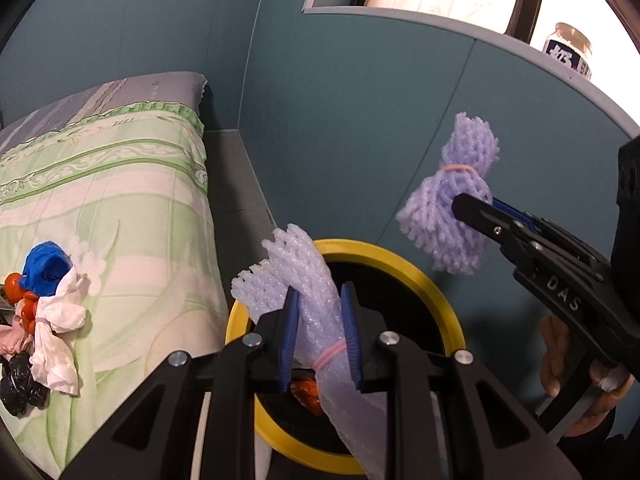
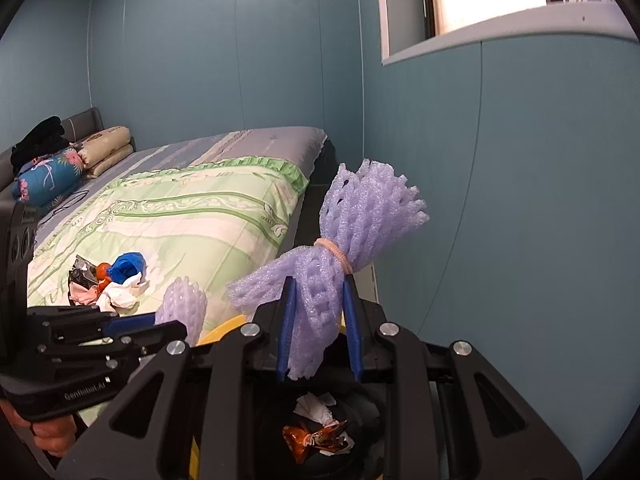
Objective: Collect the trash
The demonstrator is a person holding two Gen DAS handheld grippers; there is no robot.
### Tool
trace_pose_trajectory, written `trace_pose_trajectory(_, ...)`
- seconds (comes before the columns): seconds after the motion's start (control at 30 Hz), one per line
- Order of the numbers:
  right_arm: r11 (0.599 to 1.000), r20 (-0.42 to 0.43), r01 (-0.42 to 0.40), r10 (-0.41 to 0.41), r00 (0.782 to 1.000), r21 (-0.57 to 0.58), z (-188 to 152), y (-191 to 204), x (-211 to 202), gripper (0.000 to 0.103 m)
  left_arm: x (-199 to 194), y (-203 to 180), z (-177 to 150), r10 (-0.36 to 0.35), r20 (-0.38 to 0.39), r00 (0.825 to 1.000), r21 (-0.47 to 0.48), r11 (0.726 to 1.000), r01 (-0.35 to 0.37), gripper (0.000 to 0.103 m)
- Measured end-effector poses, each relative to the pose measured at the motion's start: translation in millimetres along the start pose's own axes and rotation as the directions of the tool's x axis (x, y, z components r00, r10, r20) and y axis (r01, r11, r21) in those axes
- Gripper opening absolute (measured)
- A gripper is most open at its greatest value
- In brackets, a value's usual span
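**Ana:** Foam netting on both sides. The left gripper [image 1: 320, 332] has its jaws closed on a pale foam net [image 1: 308, 300] just below its pink band, right above the yellow-rimmed bin [image 1: 436, 292]. The right gripper [image 2: 320, 328] pinches a purple foam net [image 2: 340, 236] under its band, also over the bin.

**Ben:** Risks?

**Ana:** I'd guess light foam could catch on the ribbed pads at release, or drift past the rim. More trash [image 2: 108, 284] waits on the bed, well left of the jaws.

**Ben:** Writing?

**Ana:** "DAS" on one gripper, "GenRobot.AI" on the other; the jar [image 1: 568, 50] label isn't legible.
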State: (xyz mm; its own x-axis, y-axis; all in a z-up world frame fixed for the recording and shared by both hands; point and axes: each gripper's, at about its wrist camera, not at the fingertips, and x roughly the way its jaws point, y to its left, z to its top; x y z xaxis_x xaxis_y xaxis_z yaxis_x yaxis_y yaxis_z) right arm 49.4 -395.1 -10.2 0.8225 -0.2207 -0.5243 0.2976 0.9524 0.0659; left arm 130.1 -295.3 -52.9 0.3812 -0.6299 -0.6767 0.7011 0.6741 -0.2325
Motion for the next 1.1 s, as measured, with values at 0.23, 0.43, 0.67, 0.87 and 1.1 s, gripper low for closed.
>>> trace_pose_trajectory(0.23, 1.000, -0.027, -0.005, 0.006, 1.000, 0.025, -4.3, -6.5, 8.2, 0.028, 8.9, 0.1, -4.6, -0.014, -0.026, 1.000, 0.008, 1.000, 0.015, 0.028)
trace_pose_trajectory(0.43, 0.998, -0.020, -0.004, 0.005, 1.000, 0.060, -3.8, -13.8, 9.7, 0.047, 7.0, 3.8, -7.8, -0.008, -0.013, 1.000, 0.002, 1.000, 0.008, 0.054)
trace_pose_trajectory(0.67, 0.996, 0.006, 0.010, -0.010, 1.000, 0.093, -2.5, -21.4, 3.3, 0.048, -1.4, 5.2, -7.1, -0.002, 0.007, 1.000, -0.014, 1.000, 0.003, 0.064)
trace_pose_trajectory(0.87, 0.996, 0.041, 0.001, -0.005, 0.999, 0.094, 0.0, -19.8, -6.3, 0.048, -11.8, 16.2, -1.3, 0.025, 0.033, 0.999, -0.027, 0.999, -0.024, 0.066)
trace_pose_trajectory(1.1, 0.997, 0.070, -0.055, 0.051, 0.996, 0.056, 9.2, 3.8, -11.5, 0.055, -46.2, 50.9, 5.7, 0.109, 0.094, 0.990, -0.083, 0.991, -0.101, 0.076)
